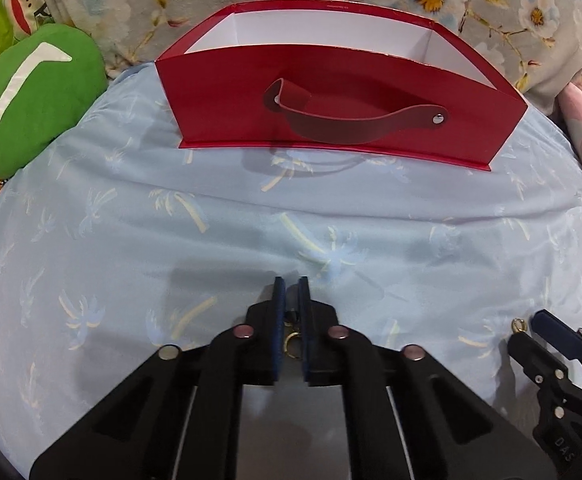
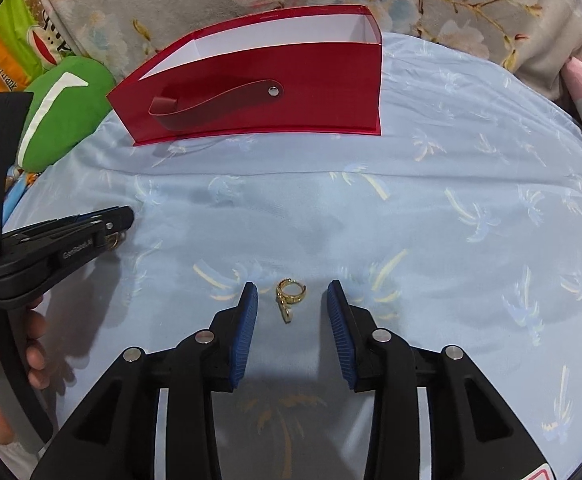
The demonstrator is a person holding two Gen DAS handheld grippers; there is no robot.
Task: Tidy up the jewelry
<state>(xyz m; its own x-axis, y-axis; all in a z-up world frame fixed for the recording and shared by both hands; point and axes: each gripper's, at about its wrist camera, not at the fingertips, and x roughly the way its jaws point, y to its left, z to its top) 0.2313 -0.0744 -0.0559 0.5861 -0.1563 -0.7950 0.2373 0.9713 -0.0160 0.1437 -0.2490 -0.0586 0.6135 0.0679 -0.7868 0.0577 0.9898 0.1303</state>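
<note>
Right wrist view: open red cardboard box (image 2: 251, 92), contents hidden, on the blue palm-print bedsheet (image 2: 431, 220). Gold ring (image 2: 290, 294) lies between the wide-open right hand-held gripper (image 2: 292, 294); left hand-held gripper (image 1: 290, 286) pinches another gold ring (image 1: 293, 342).

Right claw (image 2: 291, 300) spread over a small gold ring with a dangling charm (image 2: 289, 295)

The ring lies on the pale blue palm-print bedsheet (image 2: 431, 220), between the blue ribbed pads (image 2: 247, 320), touching neither. At left, the left claw (image 2: 121, 226) pinches a second gold ring (image 2: 113, 241). A glossy red open-topped cardboard box (image 2: 311, 92) stands behind, near a green plush cushion (image 2: 63, 112).
</note>
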